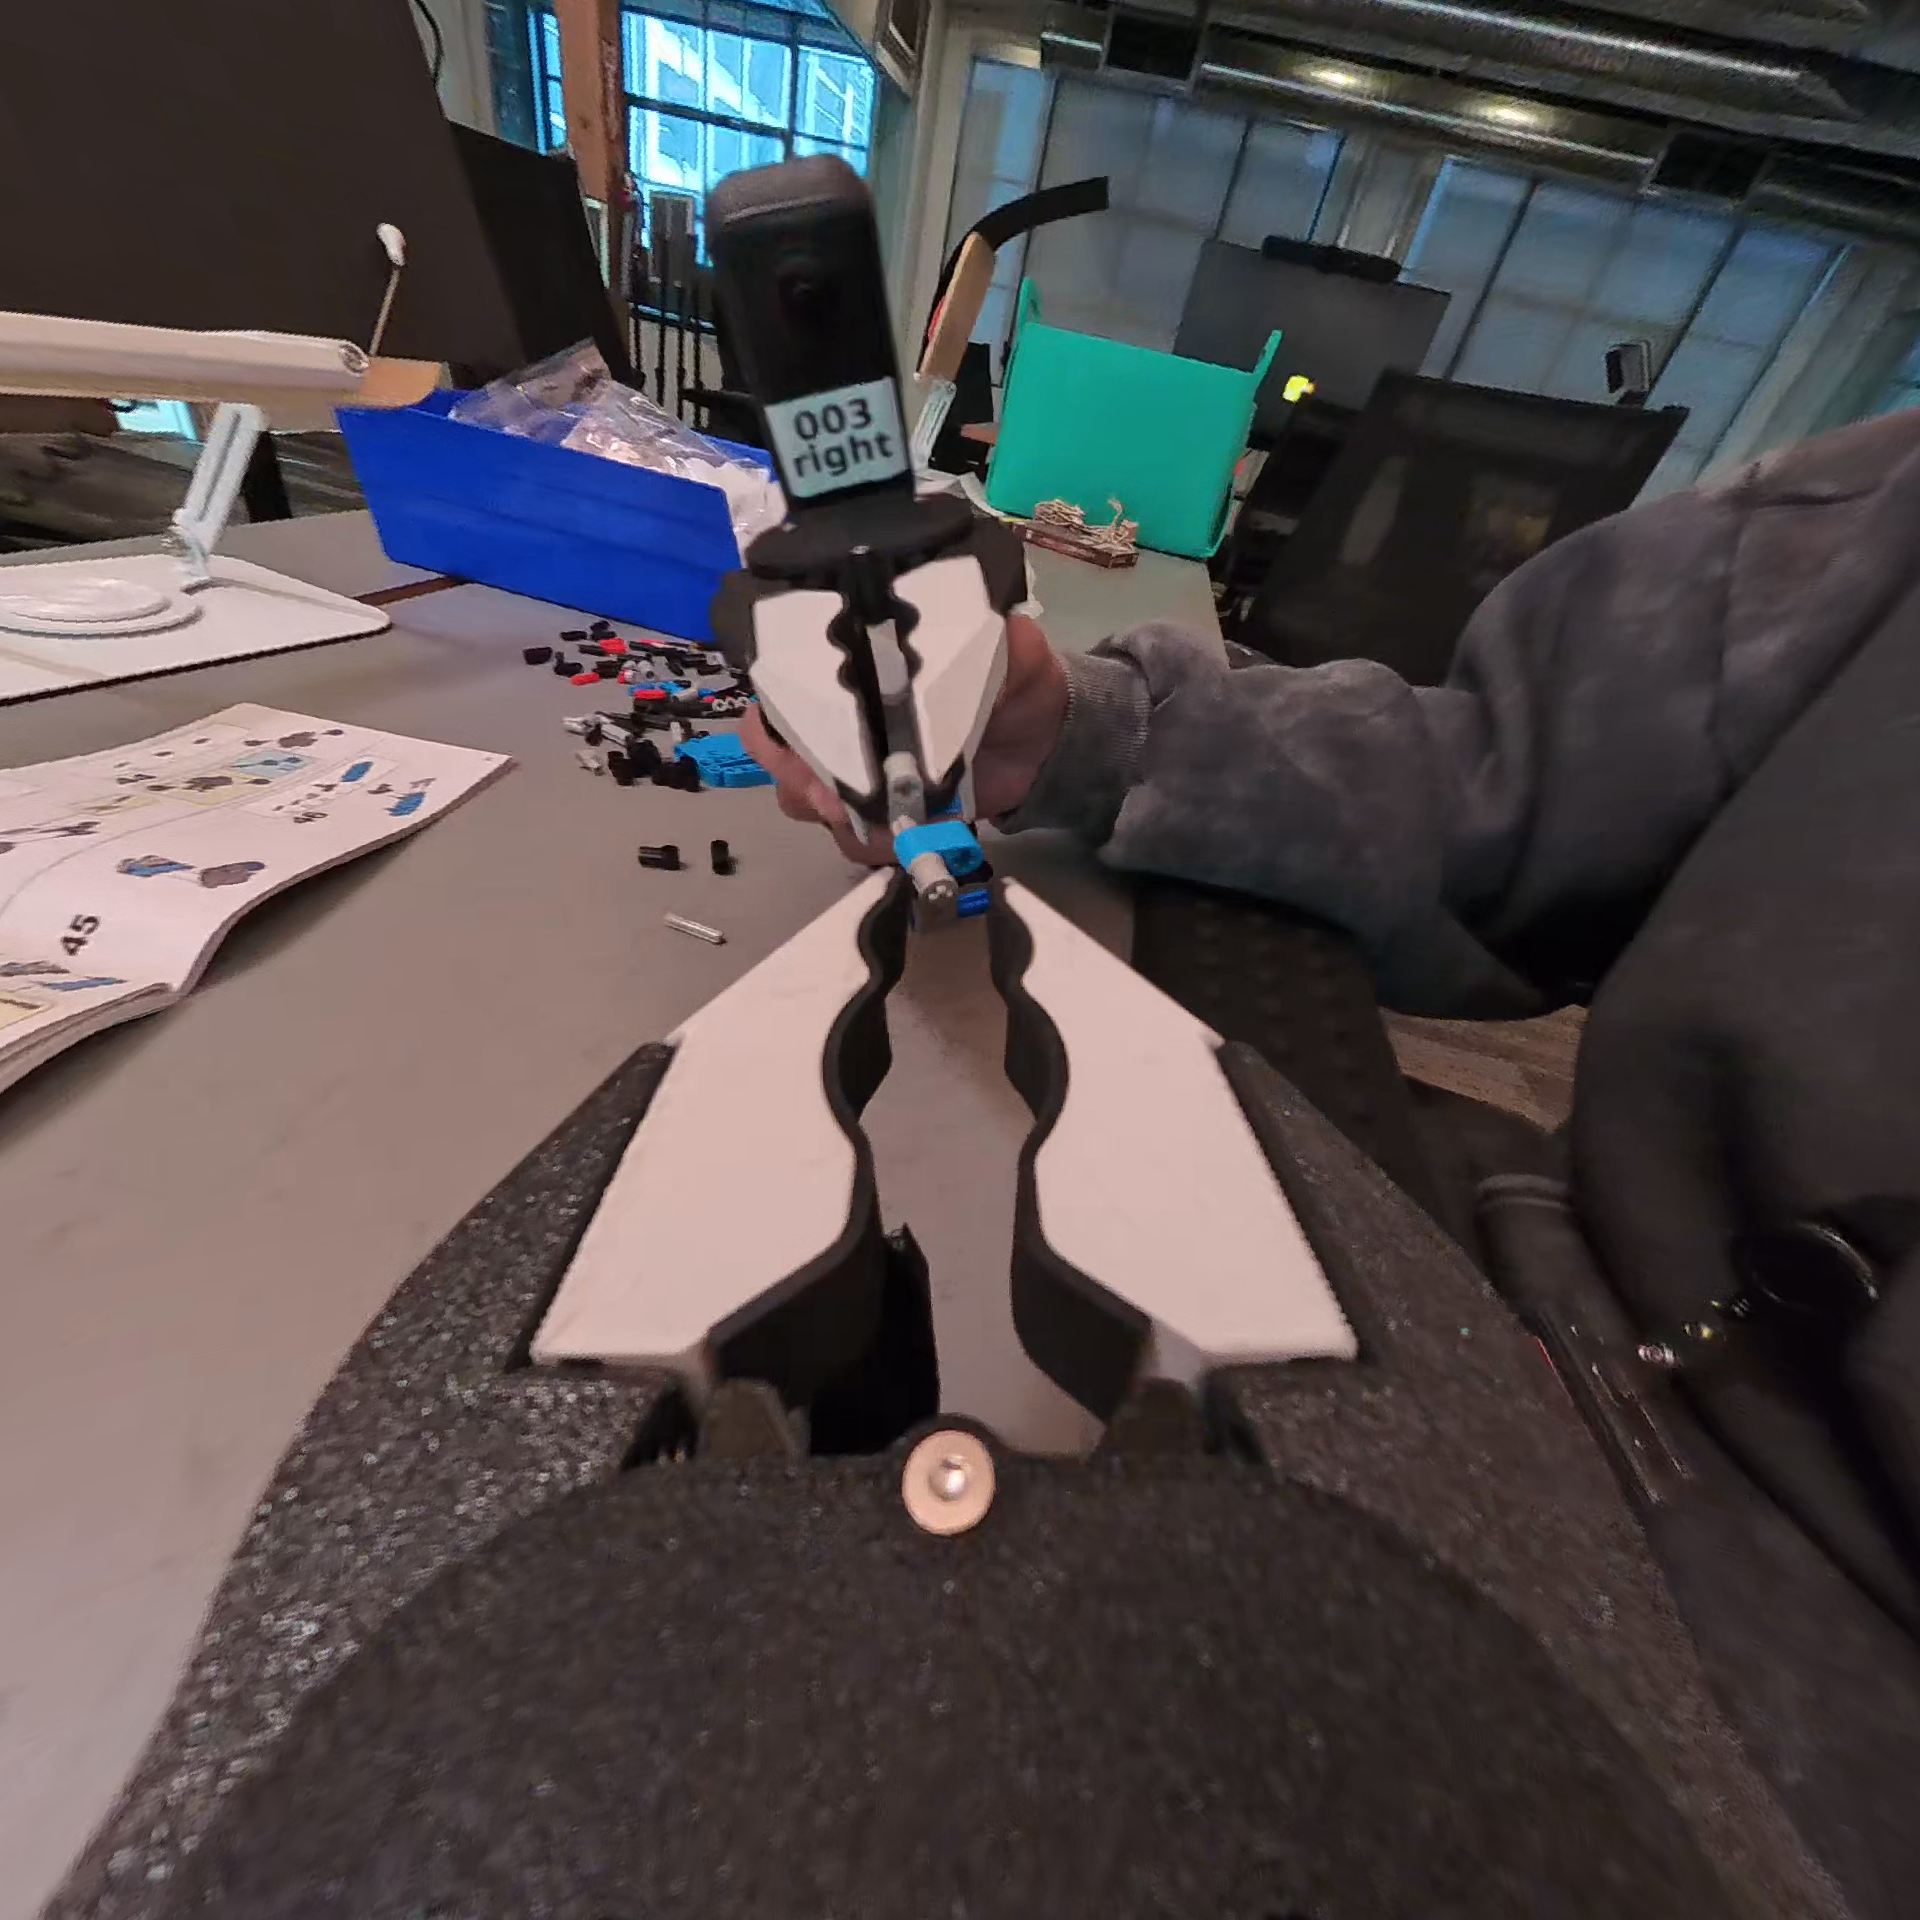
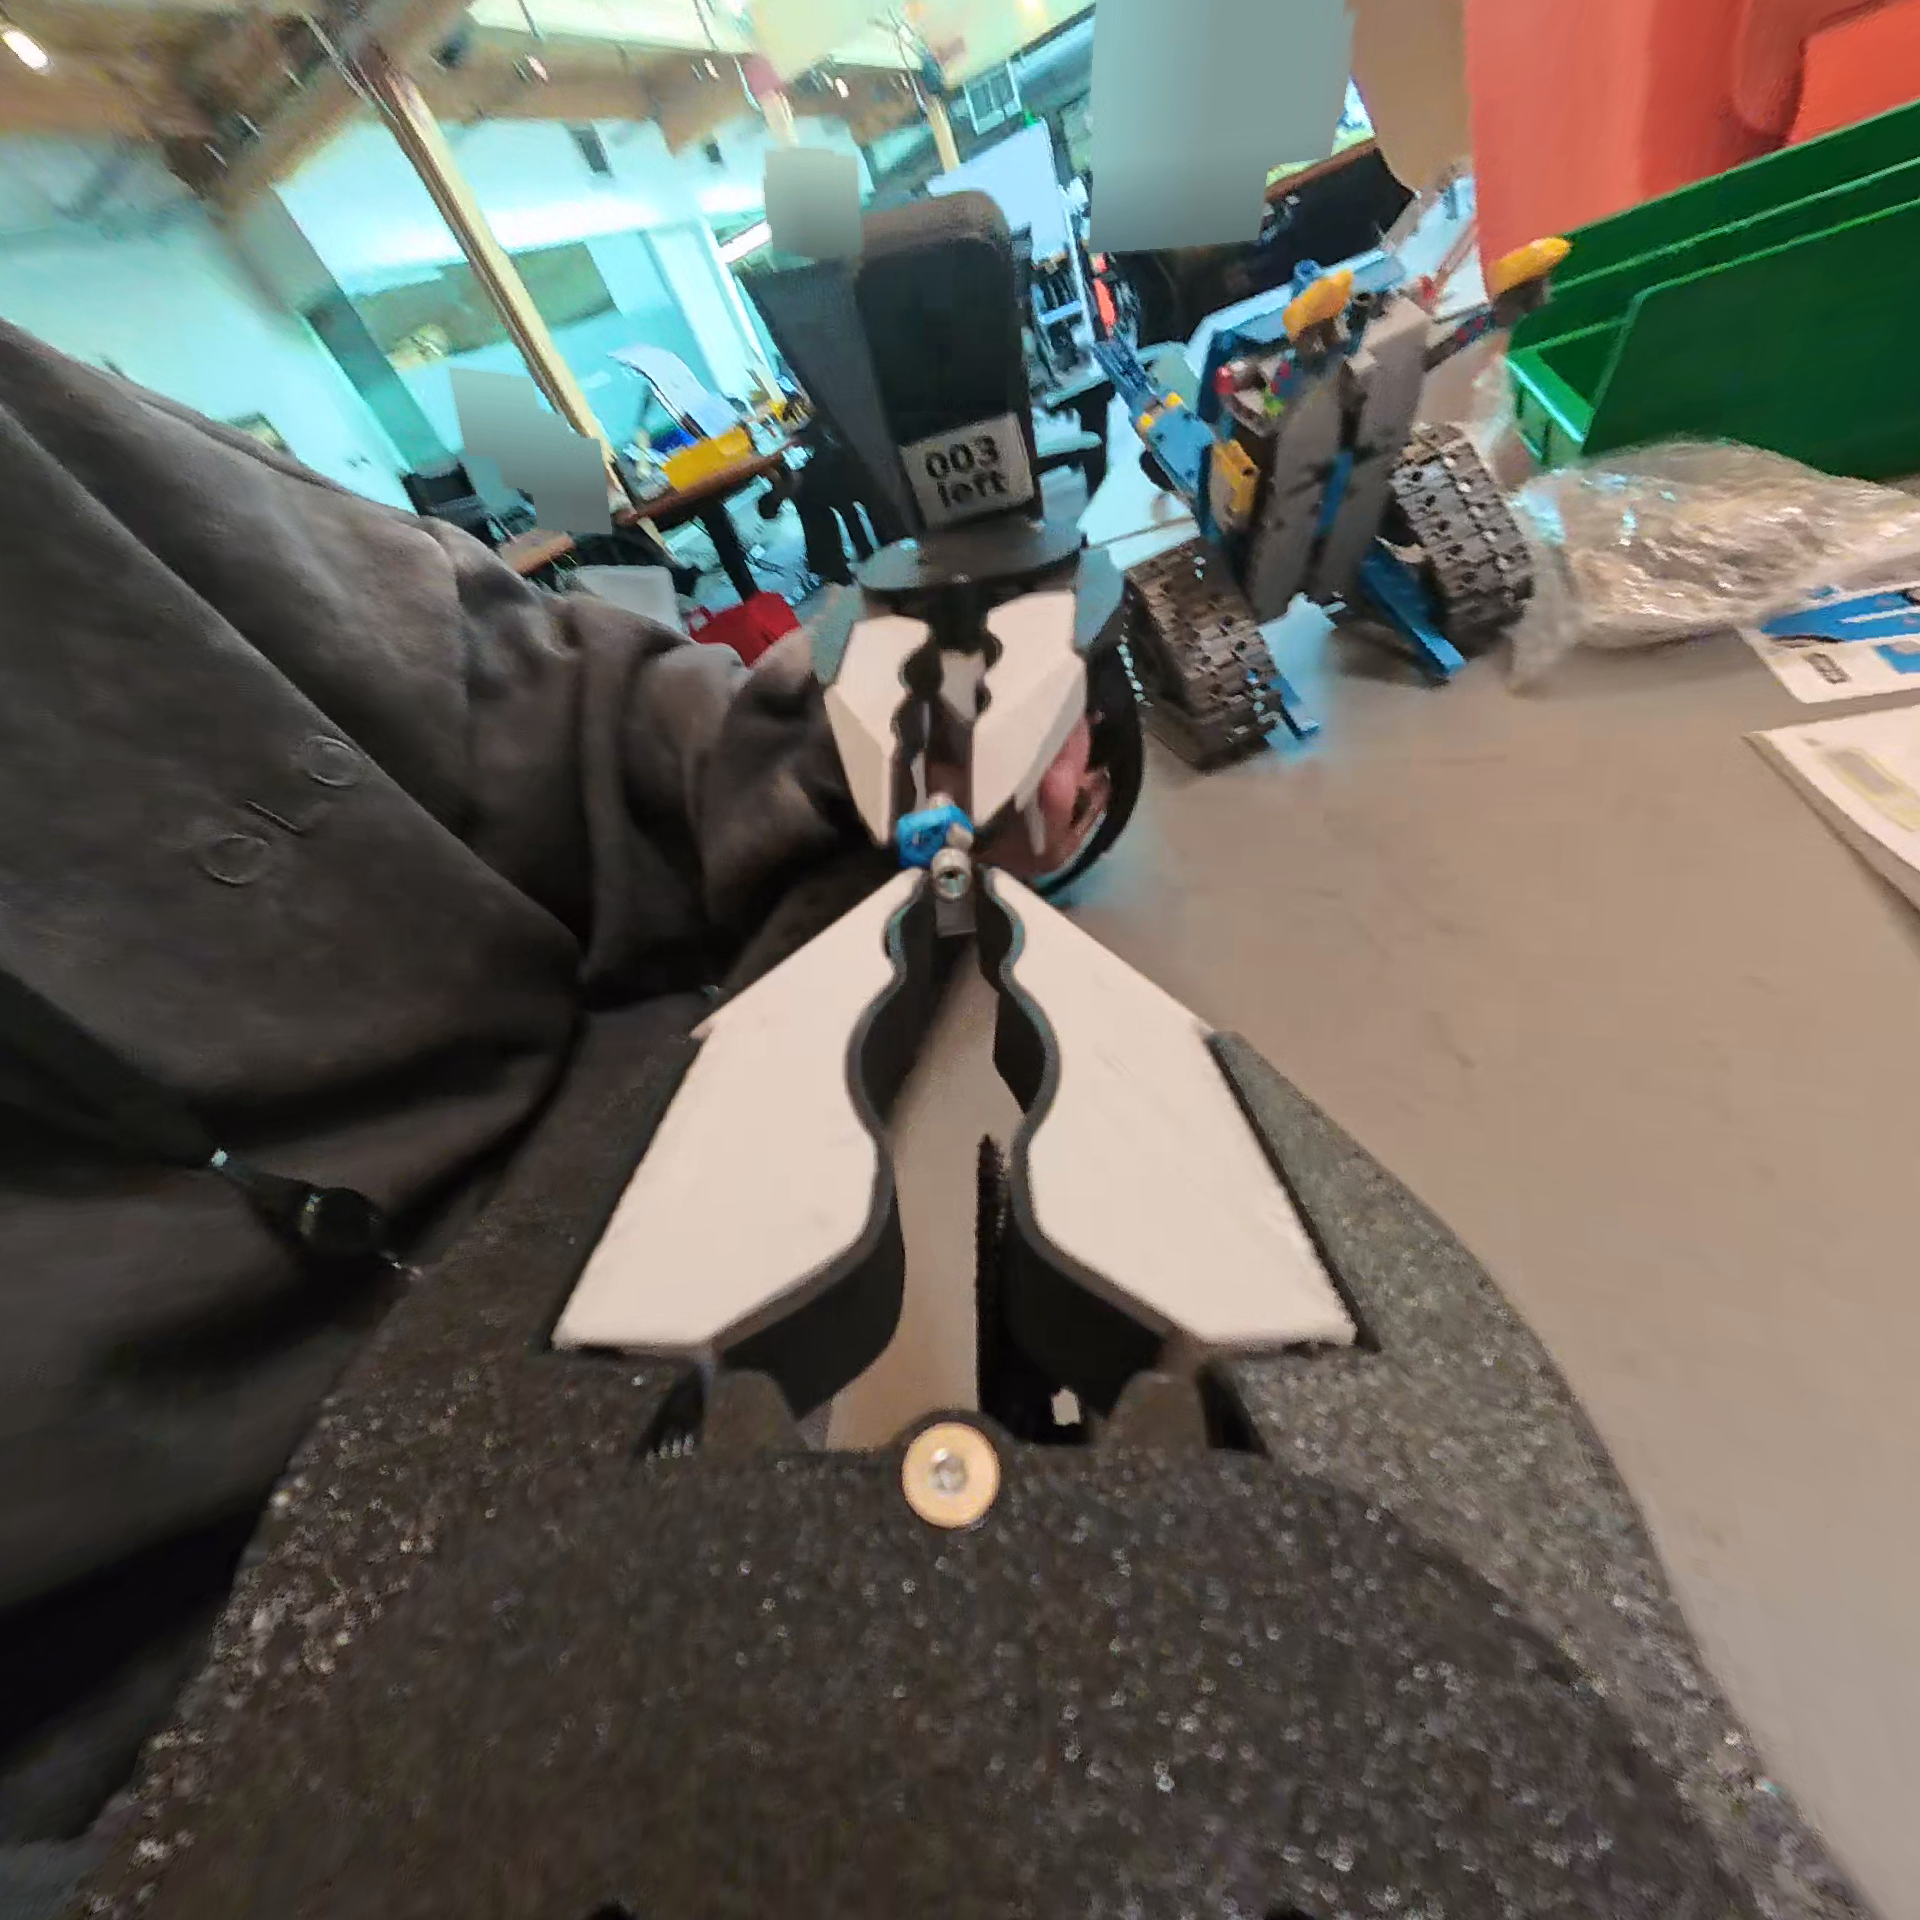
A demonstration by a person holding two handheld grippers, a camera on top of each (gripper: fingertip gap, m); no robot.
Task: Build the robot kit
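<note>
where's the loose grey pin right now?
Left wrist view: the grey pin lies alone on the table, left of the left gripper, just beyond two black pegs and right of the booklet.

Left hand-held gripper (image 1: pixel 940 883): I have its white fingers (image 1: pixel 748 1132) drawn in close at the tips, pinching a small blue-and-grey brick piece (image 1: pixel 940 857).

Right hand-held gripper (image 2: pixel 951 883): tip to tip with the left one, its fingers (image 2: pixel 1132 1153) narrowed on the same piece from the opposite side.

Hand (image 1: pixel 1023 717): wrapped behind the right unit, grey sleeve (image 1: pixel 1403 769) trailing back.
</note>
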